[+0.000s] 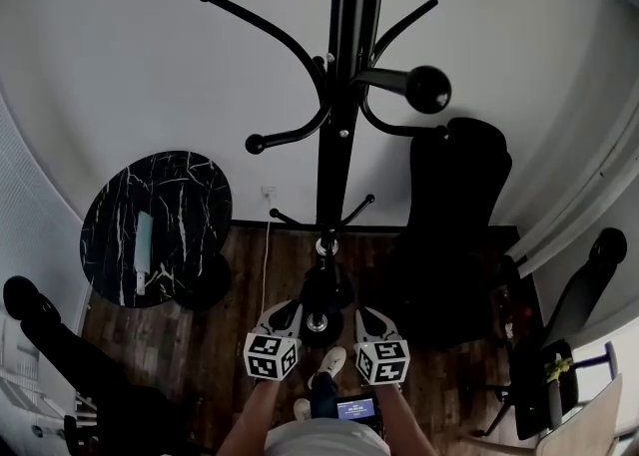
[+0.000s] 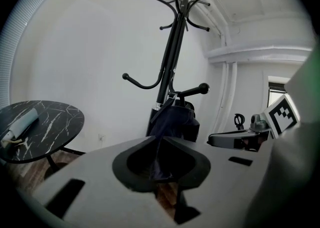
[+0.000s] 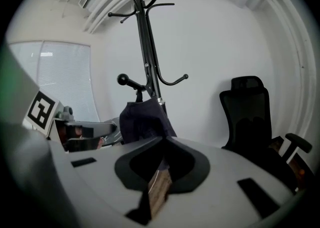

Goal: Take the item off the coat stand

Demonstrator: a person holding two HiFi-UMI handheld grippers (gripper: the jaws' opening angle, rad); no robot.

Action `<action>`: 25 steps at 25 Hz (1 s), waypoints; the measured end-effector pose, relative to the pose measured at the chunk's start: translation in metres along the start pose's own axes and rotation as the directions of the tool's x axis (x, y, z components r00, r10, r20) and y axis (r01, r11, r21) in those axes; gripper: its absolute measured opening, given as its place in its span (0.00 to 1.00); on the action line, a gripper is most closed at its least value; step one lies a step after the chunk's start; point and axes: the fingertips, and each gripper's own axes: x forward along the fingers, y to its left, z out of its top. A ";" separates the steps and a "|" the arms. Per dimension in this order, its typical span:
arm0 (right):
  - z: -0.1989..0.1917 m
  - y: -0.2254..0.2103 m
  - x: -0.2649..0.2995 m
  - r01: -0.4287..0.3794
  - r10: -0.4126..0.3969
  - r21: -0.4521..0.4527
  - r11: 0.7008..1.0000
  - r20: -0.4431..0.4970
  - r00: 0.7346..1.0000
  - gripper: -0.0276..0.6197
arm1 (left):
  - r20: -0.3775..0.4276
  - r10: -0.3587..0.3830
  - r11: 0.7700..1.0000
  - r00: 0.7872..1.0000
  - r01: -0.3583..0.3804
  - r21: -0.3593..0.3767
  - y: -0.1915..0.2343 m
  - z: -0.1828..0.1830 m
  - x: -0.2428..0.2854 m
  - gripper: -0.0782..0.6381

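A tall black coat stand (image 1: 334, 95) rises in front of me against the white wall, with curved hooks at several heights. A dark fabric item (image 2: 172, 121) hangs from a low knobbed hook on its pole. It also shows in the right gripper view as the dark fabric item (image 3: 143, 118). My left gripper (image 1: 286, 312) and right gripper (image 1: 369, 316) sit side by side low in the head view, short of the stand's base. Both point at the pole. The left gripper (image 2: 159, 138) is shut with nothing held, and so is the right gripper (image 3: 163, 141). Neither touches the item.
A round black marble table (image 1: 190, 195) stands at the left with a pale folded object (image 1: 143, 240) on it. A black office chair (image 1: 457, 205) stands right of the stand. Another chair (image 1: 584, 289) is at the far right and a dark chair (image 1: 60, 344) at the lower left. The floor is dark wood.
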 end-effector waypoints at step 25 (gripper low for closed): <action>0.001 0.000 0.067 -0.029 0.021 -0.091 0.995 -0.088 0.996 0.18 | -0.071 -0.045 0.999 0.996 0.044 -0.025 0.014 -0.011 0.050 0.21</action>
